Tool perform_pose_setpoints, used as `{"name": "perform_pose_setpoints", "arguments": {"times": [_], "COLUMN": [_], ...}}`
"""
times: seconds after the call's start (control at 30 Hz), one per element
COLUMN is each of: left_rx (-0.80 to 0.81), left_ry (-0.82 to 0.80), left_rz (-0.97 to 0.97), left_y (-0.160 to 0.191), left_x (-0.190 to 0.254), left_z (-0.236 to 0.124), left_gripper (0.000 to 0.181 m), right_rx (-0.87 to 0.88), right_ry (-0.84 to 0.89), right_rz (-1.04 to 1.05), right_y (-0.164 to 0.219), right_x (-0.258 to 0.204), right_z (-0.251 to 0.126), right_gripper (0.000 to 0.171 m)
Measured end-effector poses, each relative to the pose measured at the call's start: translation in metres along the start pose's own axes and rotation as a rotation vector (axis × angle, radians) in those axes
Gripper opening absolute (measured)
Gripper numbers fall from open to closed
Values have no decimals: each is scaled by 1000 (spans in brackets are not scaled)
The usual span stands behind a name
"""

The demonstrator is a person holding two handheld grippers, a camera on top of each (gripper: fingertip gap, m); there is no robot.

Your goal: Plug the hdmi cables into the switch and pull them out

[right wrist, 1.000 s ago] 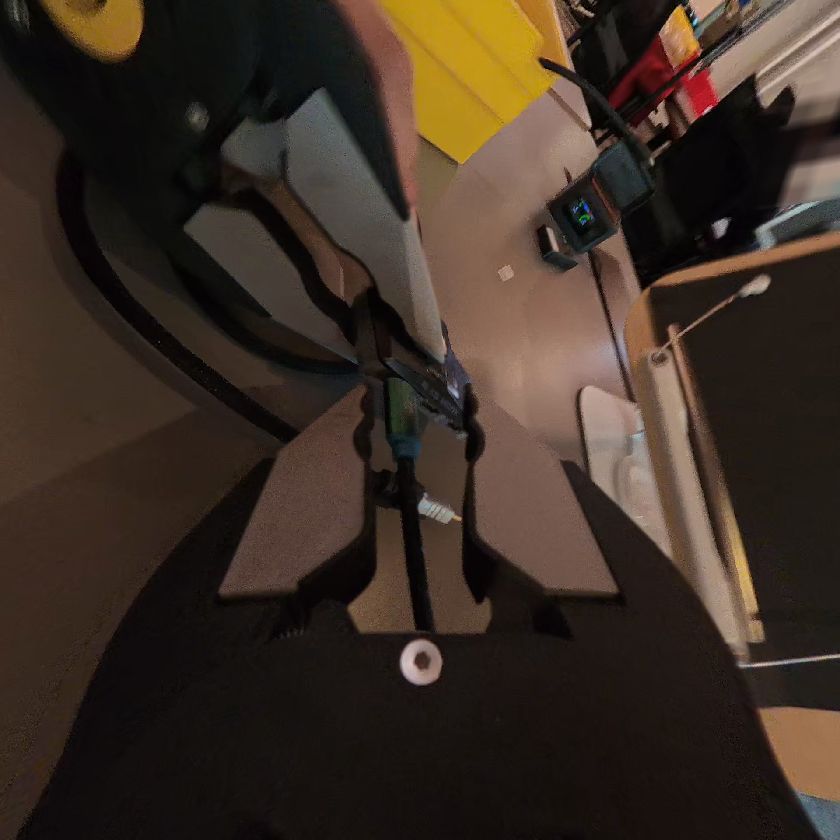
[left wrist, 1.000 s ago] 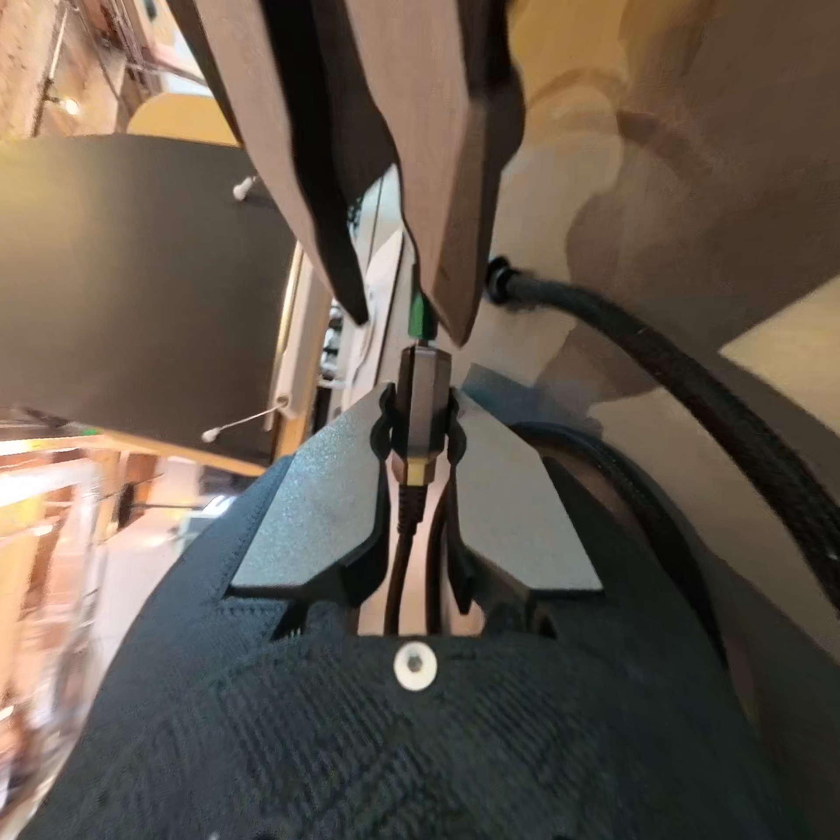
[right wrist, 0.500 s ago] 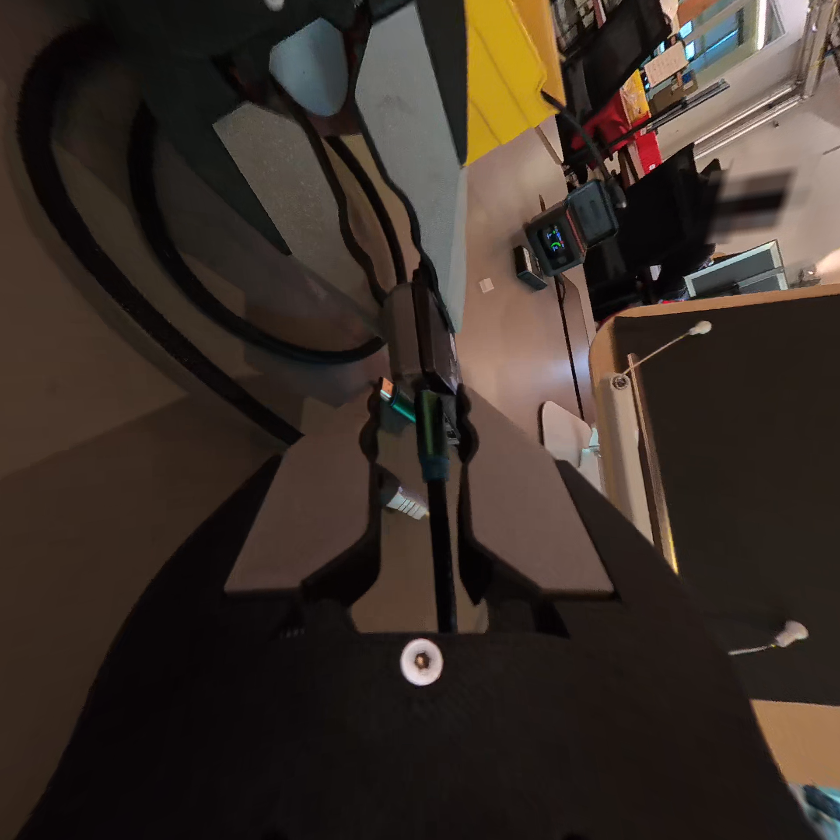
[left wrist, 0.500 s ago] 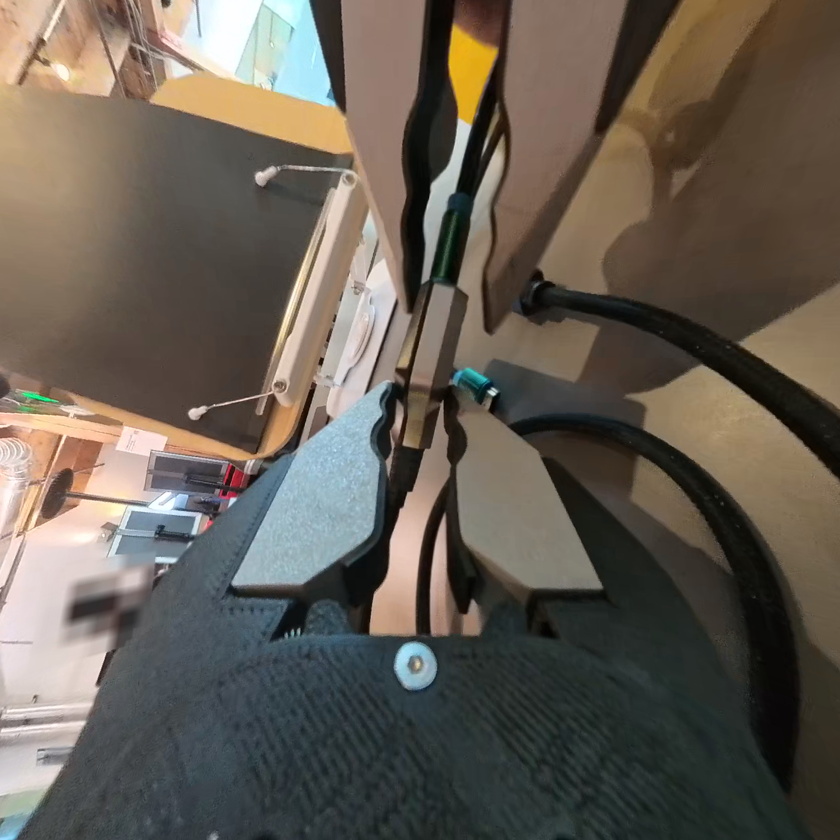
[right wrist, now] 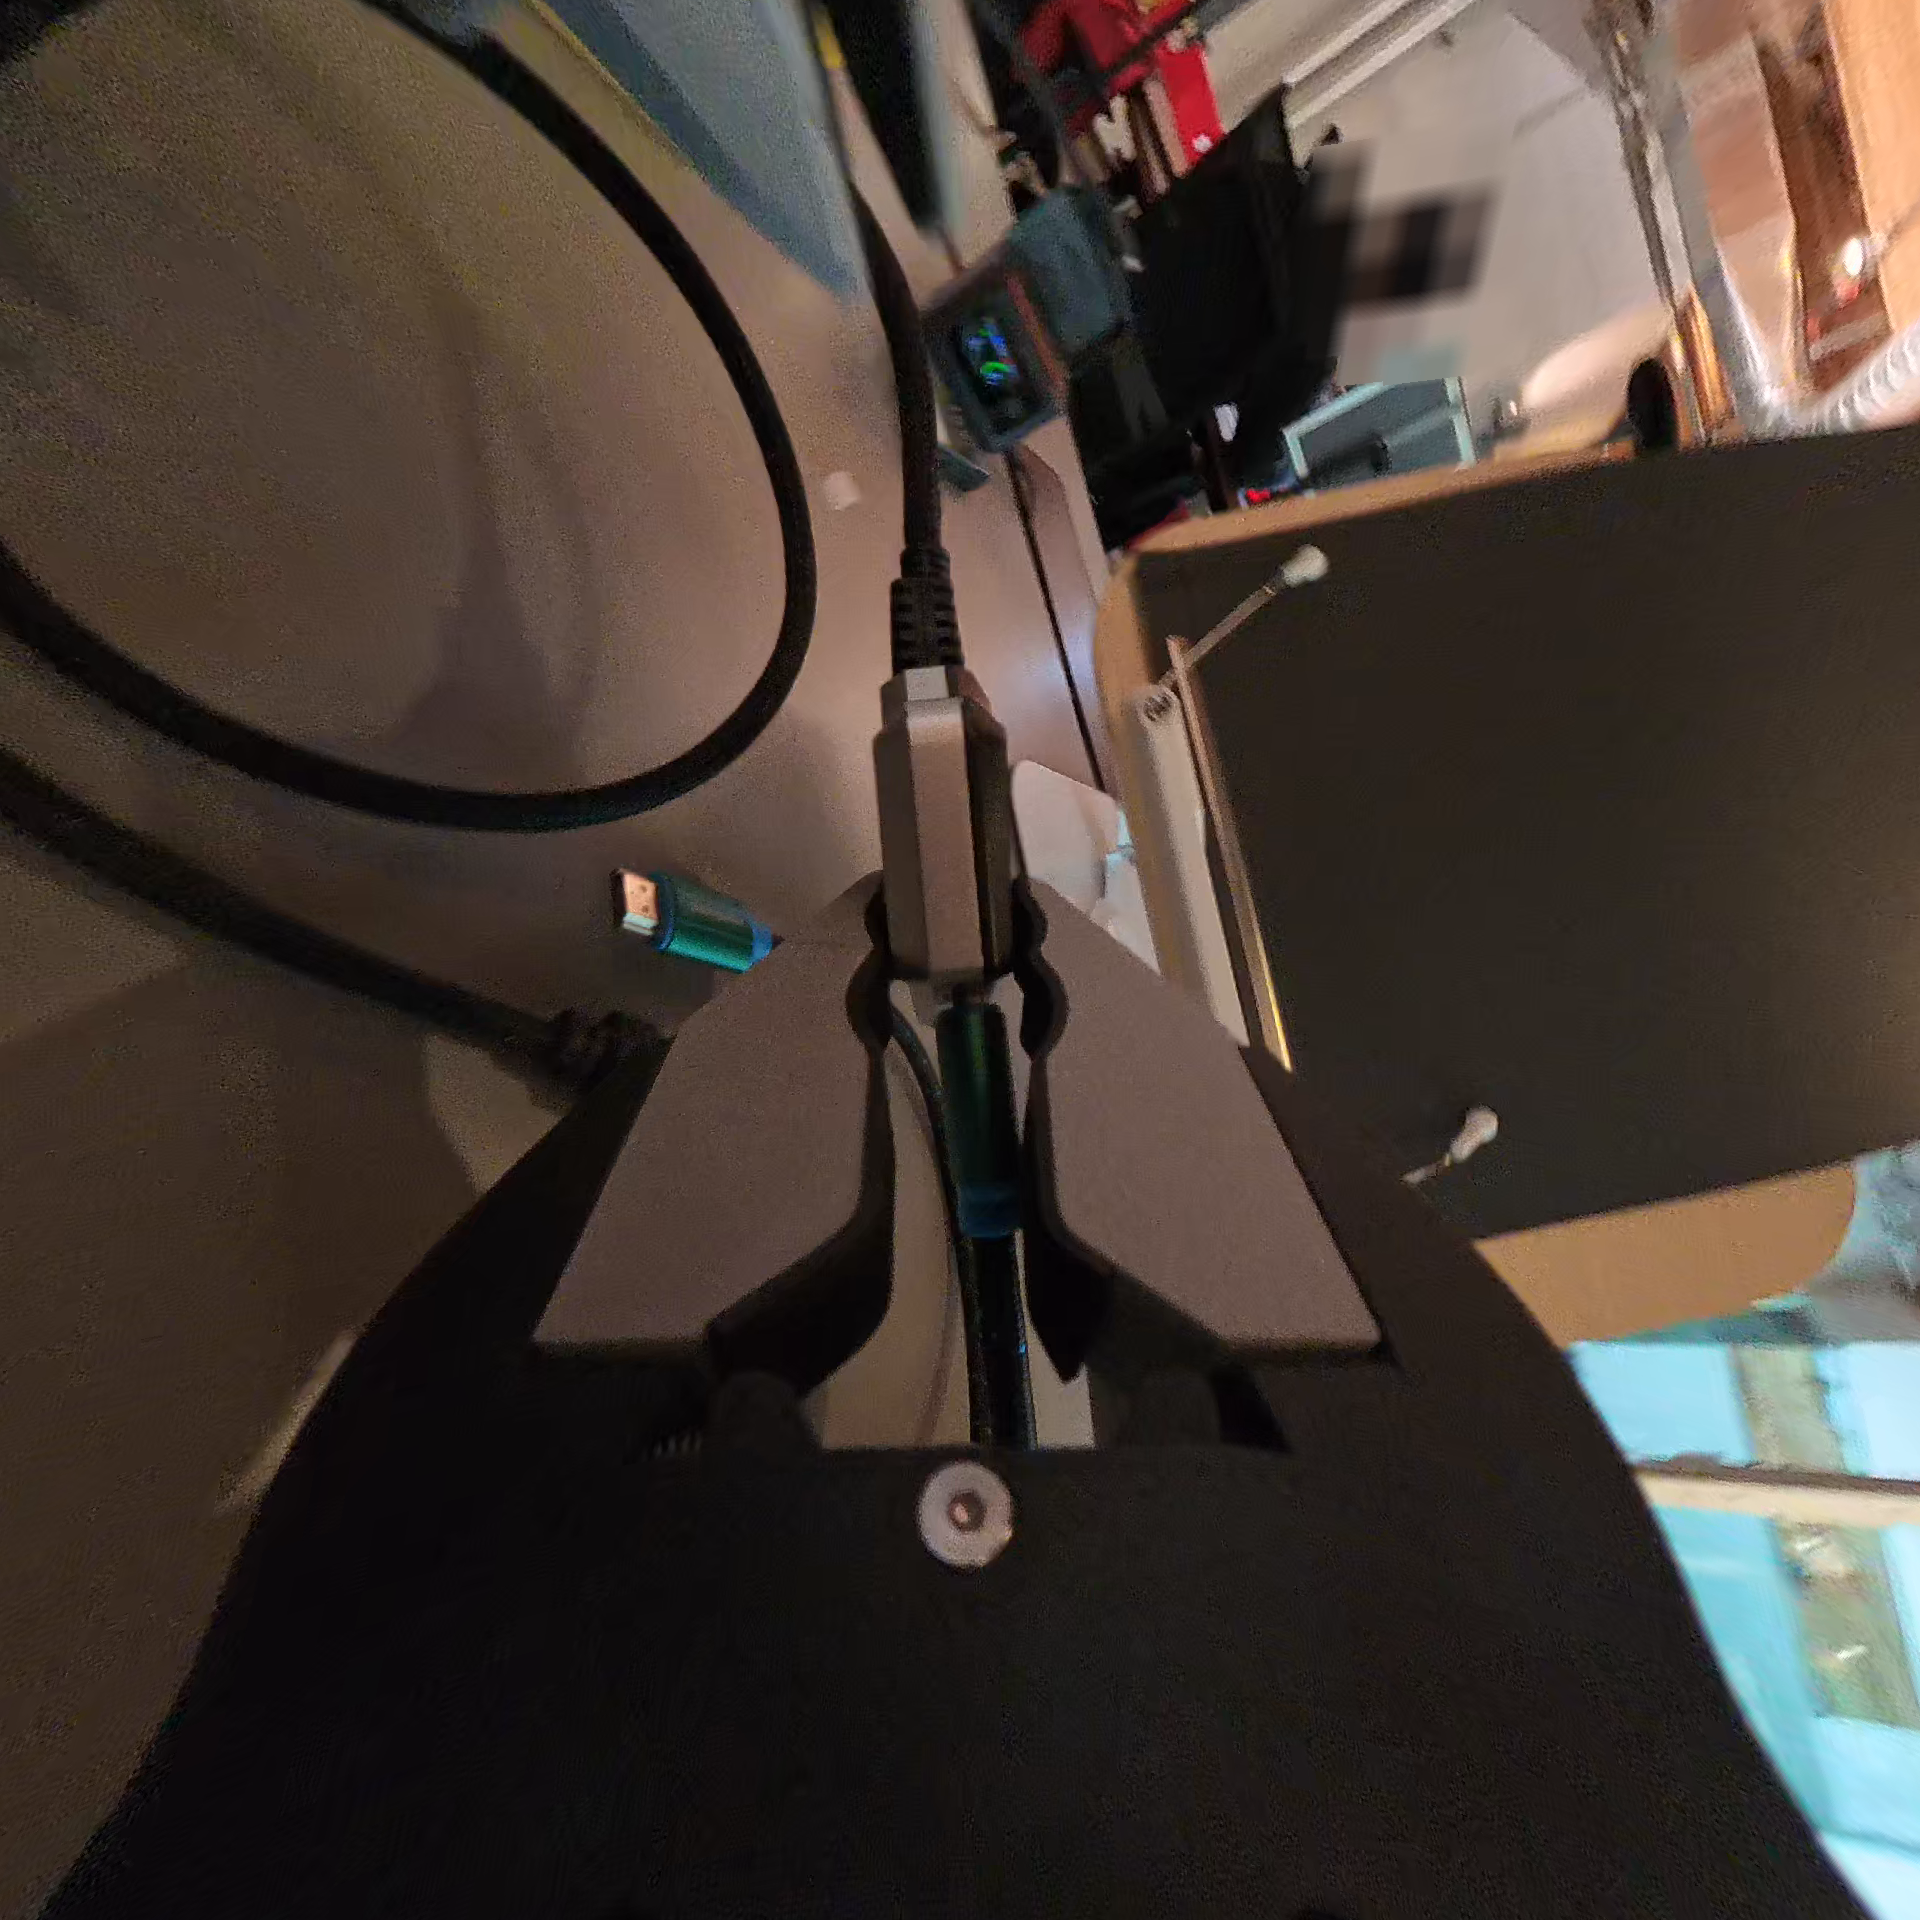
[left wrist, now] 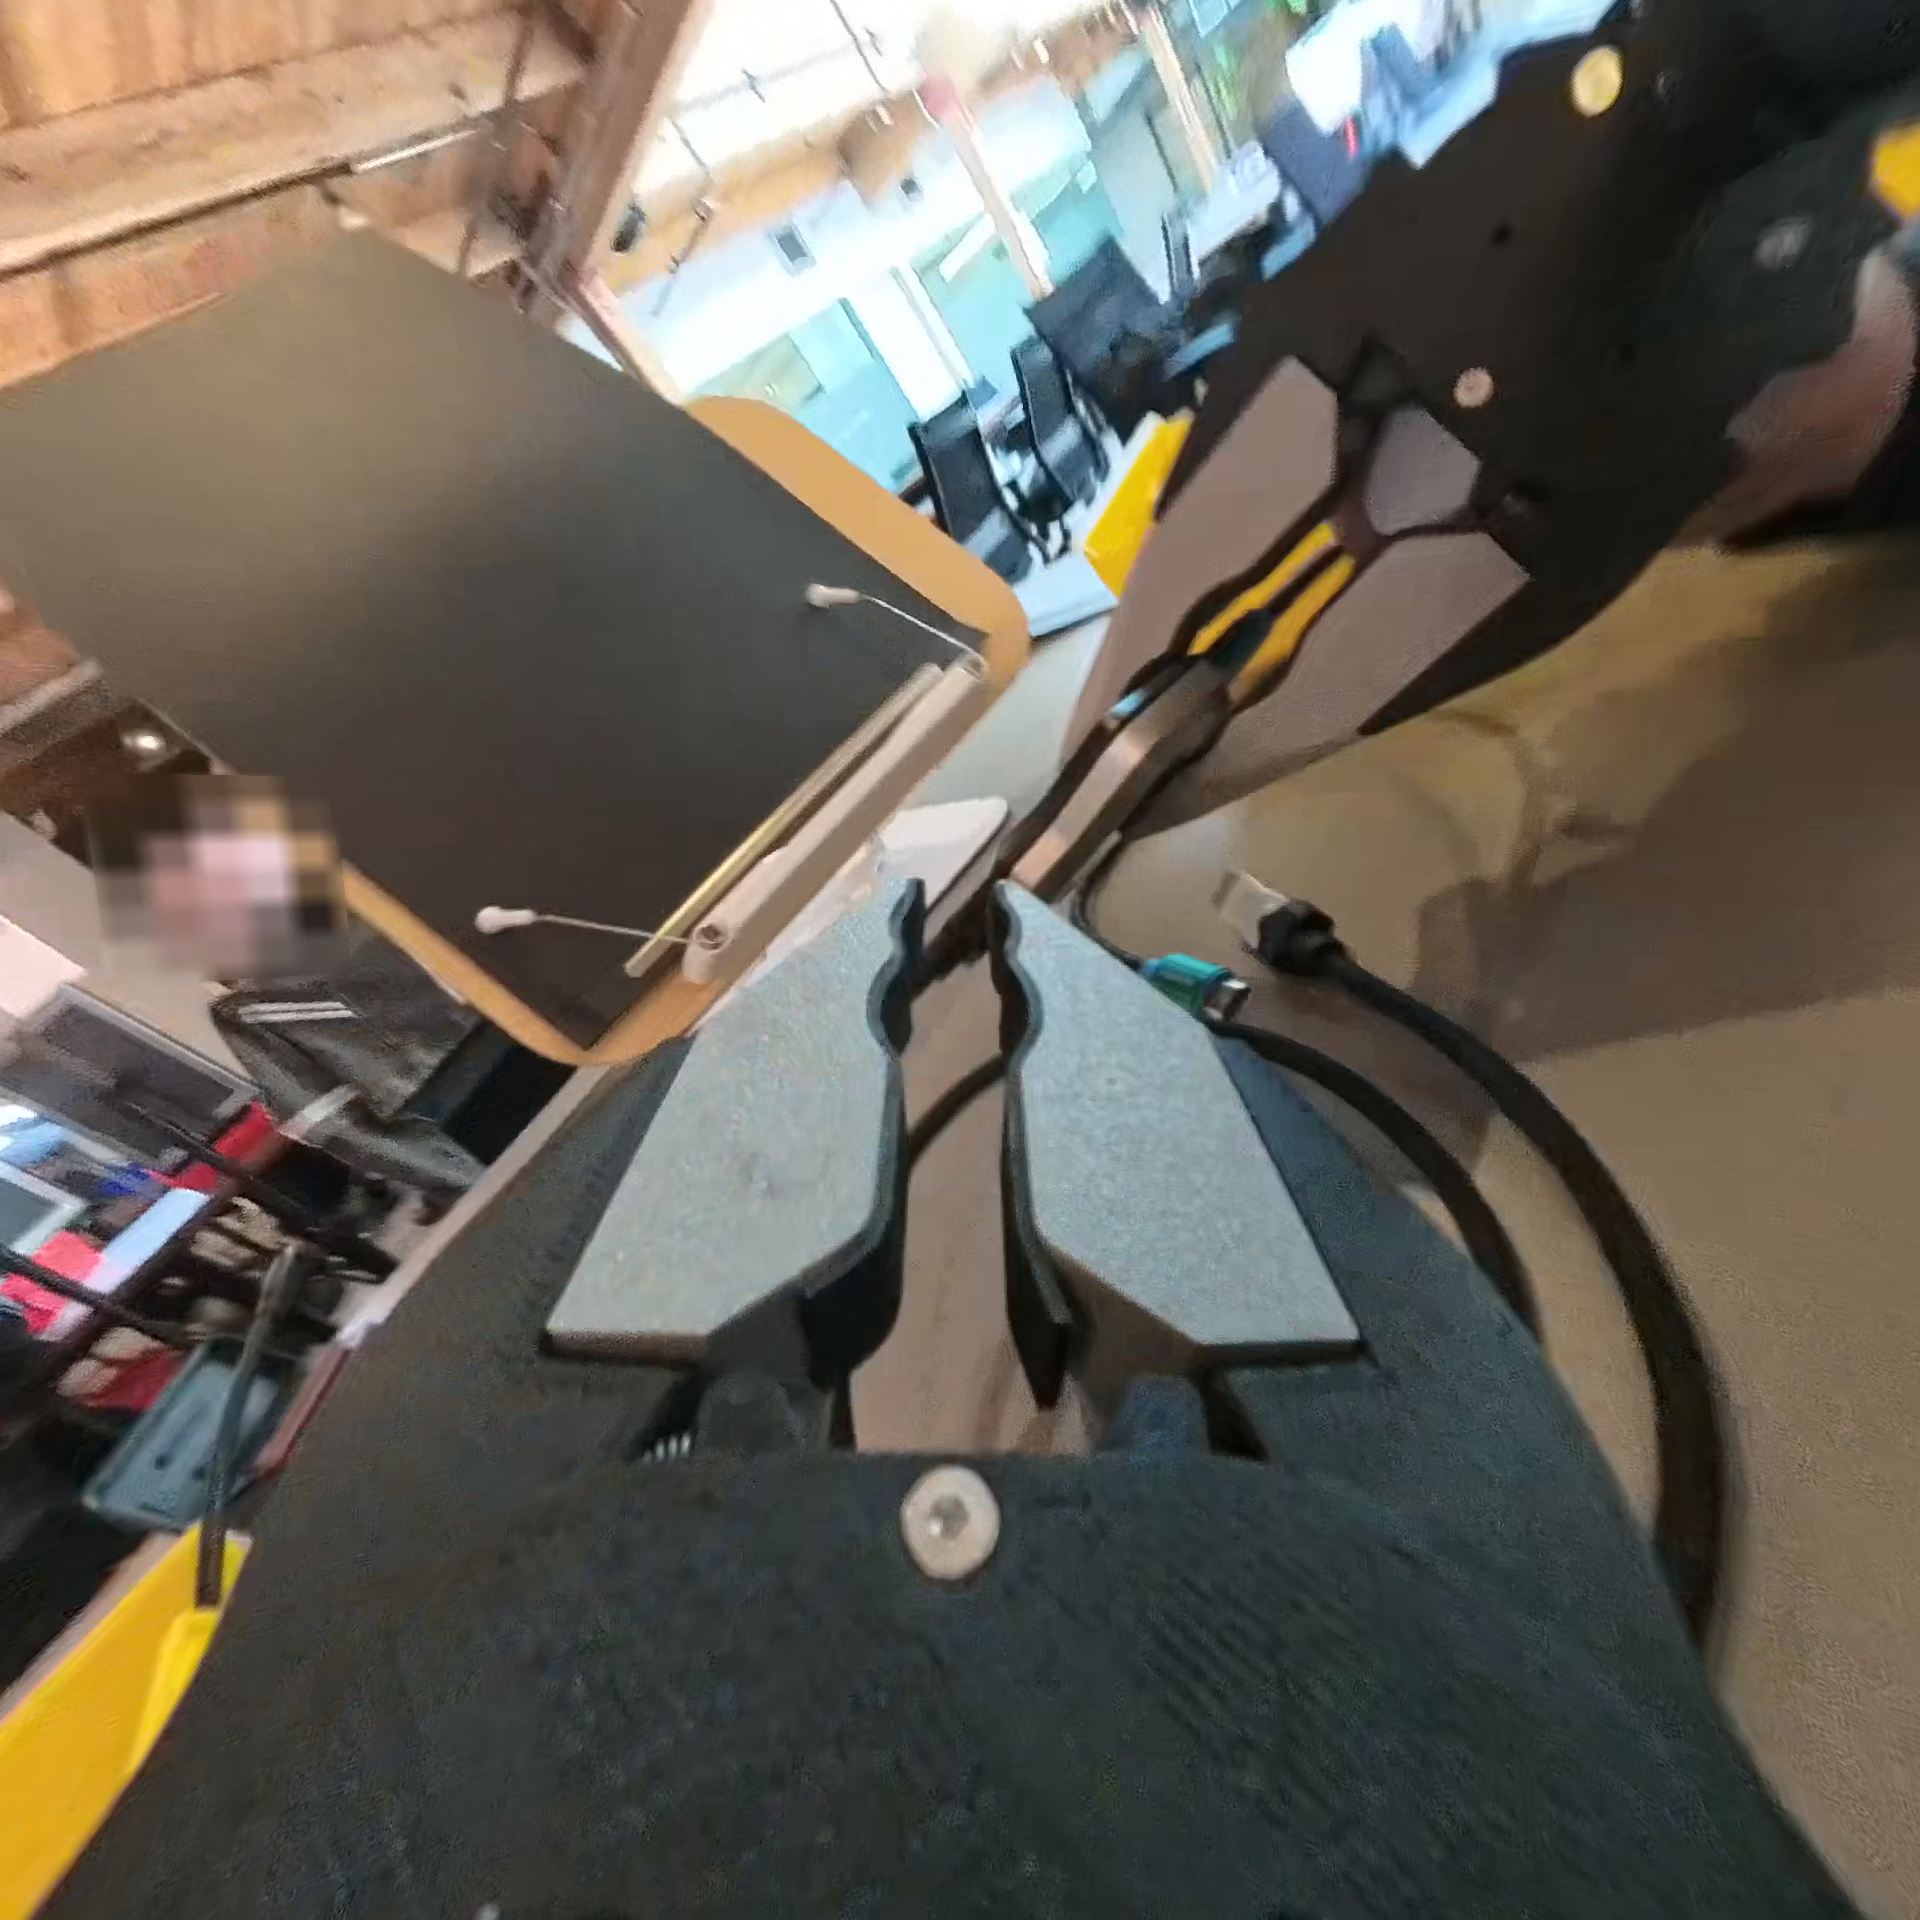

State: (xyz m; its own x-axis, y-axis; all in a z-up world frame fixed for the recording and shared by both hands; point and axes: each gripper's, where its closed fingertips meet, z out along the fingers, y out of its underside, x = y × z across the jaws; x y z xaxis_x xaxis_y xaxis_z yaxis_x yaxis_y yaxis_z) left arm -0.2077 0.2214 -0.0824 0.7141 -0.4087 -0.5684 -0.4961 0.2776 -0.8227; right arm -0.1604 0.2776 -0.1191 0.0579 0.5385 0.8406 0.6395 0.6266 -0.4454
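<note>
The grey metal switch [right wrist: 940, 831] is clamped in my right gripper [right wrist: 940, 914], which is shut on it. A black braided cable [right wrist: 920, 582] is plugged into its far end, and a green-sleeved plug [right wrist: 977, 1101] sits at its near end between the fingers. A loose teal HDMI plug [right wrist: 691, 920] lies on the table to the left. In the left wrist view my left gripper [left wrist: 954, 904] is empty, its jaws a narrow gap apart. It sits just short of the switch [left wrist: 1122, 769], which the right gripper [left wrist: 1236, 665] holds. The teal plug [left wrist: 1184, 982] and a black plug [left wrist: 1278, 925] lie to the right.
A black panel with a tan rim [left wrist: 468, 582] stands at the left, with a white stand [left wrist: 821, 831] against it. Black cable loops [left wrist: 1621, 1226] across the tan table. A small device with a coloured screen [right wrist: 992, 364] sits farther back. A yellow bin [left wrist: 73, 1714] is at lower left. The tips of one gripper are about 9 cm away from the tips of the other.
My left gripper has let go of the switch and drawn back from it. My right gripper keeps hold of the switch. Both views have swung round.
</note>
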Motion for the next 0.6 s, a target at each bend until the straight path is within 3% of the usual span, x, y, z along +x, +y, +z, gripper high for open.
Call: {"name": "perform_pose_setpoints", "arguments": {"times": [0.1,0.23,0.6], "left_rx": [78,-23,-186], "left_ry": [-69,-234,-242], "left_rz": [-142,-189,-105], "left_y": [-3,28,61], "left_x": [-31,-67,-59], "left_z": [-15,-21,-10], "left_gripper": [0,0,0], "right_rx": [-5,-10,-48], "right_ry": [28,154,483], "right_rz": [221,405,459], "right_y": [13,19,2], "right_x": [36,119,358], "right_z": [-14,-57,-220], "right_gripper": [19,19,19]}}
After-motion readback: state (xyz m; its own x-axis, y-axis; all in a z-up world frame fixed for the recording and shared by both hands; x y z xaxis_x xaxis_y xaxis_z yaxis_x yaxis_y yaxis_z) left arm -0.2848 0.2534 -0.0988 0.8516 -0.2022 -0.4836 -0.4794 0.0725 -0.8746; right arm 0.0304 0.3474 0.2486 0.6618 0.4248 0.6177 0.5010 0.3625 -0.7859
